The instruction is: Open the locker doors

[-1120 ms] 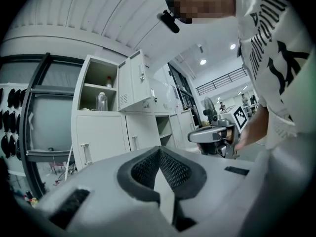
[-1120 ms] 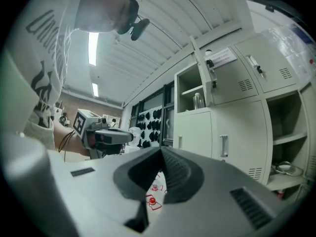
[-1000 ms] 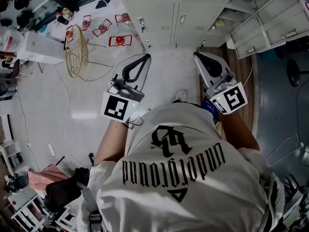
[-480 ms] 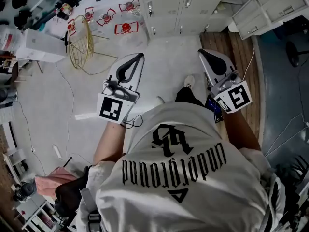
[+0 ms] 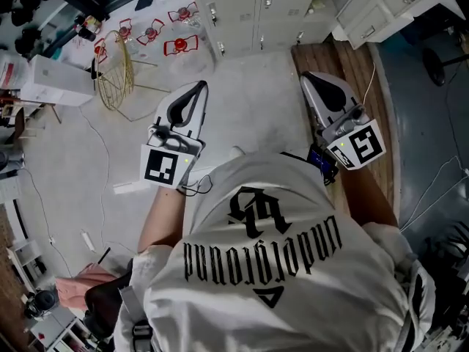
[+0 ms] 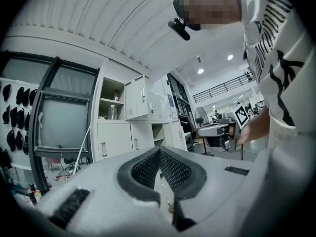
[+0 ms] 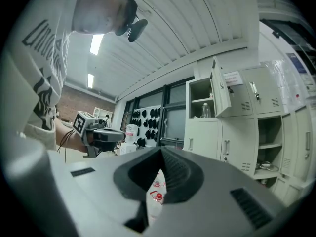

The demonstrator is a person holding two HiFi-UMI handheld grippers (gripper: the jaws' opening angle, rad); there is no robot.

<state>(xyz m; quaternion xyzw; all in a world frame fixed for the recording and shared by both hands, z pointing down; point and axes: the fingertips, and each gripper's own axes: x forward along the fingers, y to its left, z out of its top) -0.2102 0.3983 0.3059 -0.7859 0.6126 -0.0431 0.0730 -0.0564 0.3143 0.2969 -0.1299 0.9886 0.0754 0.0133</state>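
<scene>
A row of pale grey lockers [image 5: 249, 9] stands at the far end of the floor in the head view, a stretch of bare floor away from both grippers. My left gripper [image 5: 199, 88] and right gripper [image 5: 311, 79] point level toward them, each shut with nothing between the jaws. In the left gripper view the gripper [image 6: 159, 149] faces the lockers [image 6: 133, 115], where some compartments stand open and others have closed doors. Beyond the right gripper [image 7: 160, 152] in its own view are the lockers [image 7: 237, 132], with one upper door [image 7: 220, 93] swung open.
A gold wire frame [image 5: 117, 72] and red-capped items [image 5: 179, 46] lie on the floor at the left, near a white box [image 5: 55, 79]. A wooden platform [image 5: 355, 72] and a tilted white cabinet [image 5: 388, 6] are at the right. Cables [image 5: 95, 145] trail over the floor.
Both grippers and the person have drawn back from the lockers, which now sit higher and smaller in the head view. The left gripper has shifted a little to the left. Both stay shut.
</scene>
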